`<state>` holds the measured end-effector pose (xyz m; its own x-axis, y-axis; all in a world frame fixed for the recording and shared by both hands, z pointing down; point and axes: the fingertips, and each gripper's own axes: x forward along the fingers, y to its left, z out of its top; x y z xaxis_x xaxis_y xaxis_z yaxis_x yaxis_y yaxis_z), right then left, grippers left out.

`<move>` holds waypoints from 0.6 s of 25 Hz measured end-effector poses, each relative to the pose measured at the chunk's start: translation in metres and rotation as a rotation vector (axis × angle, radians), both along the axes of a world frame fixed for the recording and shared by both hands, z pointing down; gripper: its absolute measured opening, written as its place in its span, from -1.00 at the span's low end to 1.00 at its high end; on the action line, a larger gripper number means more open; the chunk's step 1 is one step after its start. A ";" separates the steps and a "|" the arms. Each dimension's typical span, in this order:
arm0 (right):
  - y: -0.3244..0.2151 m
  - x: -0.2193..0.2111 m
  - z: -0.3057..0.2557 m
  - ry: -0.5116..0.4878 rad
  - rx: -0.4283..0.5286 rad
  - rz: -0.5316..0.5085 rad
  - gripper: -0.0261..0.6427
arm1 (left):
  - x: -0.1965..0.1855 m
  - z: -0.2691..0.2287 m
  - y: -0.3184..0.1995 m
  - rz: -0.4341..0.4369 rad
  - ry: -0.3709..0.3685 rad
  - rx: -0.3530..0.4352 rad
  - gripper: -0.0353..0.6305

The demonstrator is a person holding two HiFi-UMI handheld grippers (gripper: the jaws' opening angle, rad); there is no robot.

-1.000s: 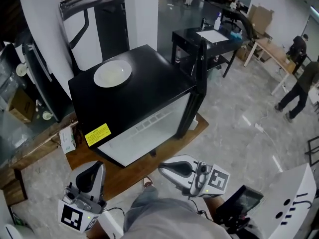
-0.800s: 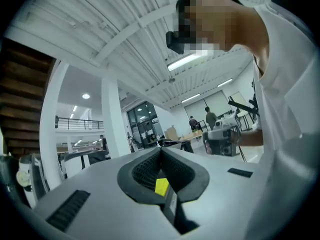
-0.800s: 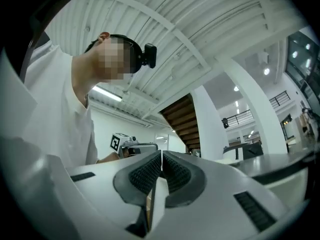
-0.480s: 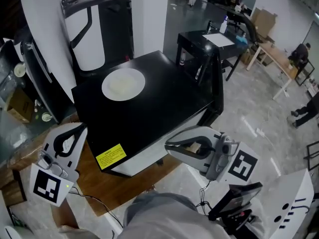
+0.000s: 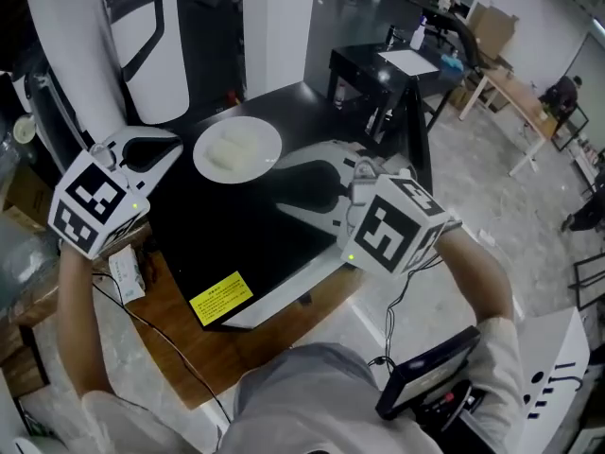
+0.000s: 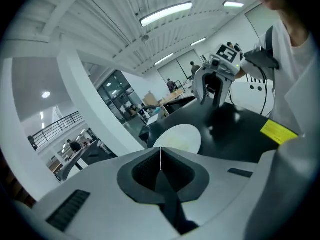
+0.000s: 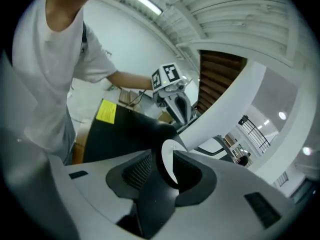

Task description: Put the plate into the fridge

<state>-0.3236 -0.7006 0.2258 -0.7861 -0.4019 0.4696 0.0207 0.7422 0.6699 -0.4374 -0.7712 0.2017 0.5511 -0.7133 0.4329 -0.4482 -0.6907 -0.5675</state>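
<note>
A white plate lies on the flat top of the black fridge. My left gripper hovers just off the plate's left edge, jaws shut with nothing between them; in the left gripper view the plate sits right beyond the closed tips. My right gripper points at the plate's right edge. Its jaws have just been opening and now stand apart, and the pads press on nothing. In the right gripper view the plate shows through the gap.
The fridge's black door stands swung out at the right. A yellow label marks the fridge top's near edge. Behind are a white column and a black table. A wooden board lies under the fridge.
Both grippers have come up from low beside my body to the fridge top, one on each side of the plate. The right jaws went from shut to open.
</note>
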 end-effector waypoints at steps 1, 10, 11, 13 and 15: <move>-0.008 -0.007 0.007 0.054 0.041 0.007 -0.50 | -0.002 0.004 -0.013 -0.011 -0.036 -0.005 -0.83; -0.041 -0.016 0.037 0.352 0.259 0.044 -0.49 | 0.028 0.021 -0.064 0.042 -0.071 -0.158 -0.83; -0.043 -0.019 0.037 0.367 0.282 0.046 -0.49 | 0.027 0.025 -0.067 0.042 -0.078 -0.166 -0.83; -0.046 -0.028 0.039 0.391 0.324 0.051 -0.49 | 0.021 0.033 -0.073 0.047 -0.101 -0.178 -0.83; -0.050 -0.034 0.038 0.402 0.353 0.055 -0.49 | 0.019 0.041 -0.077 0.062 -0.127 -0.200 -0.83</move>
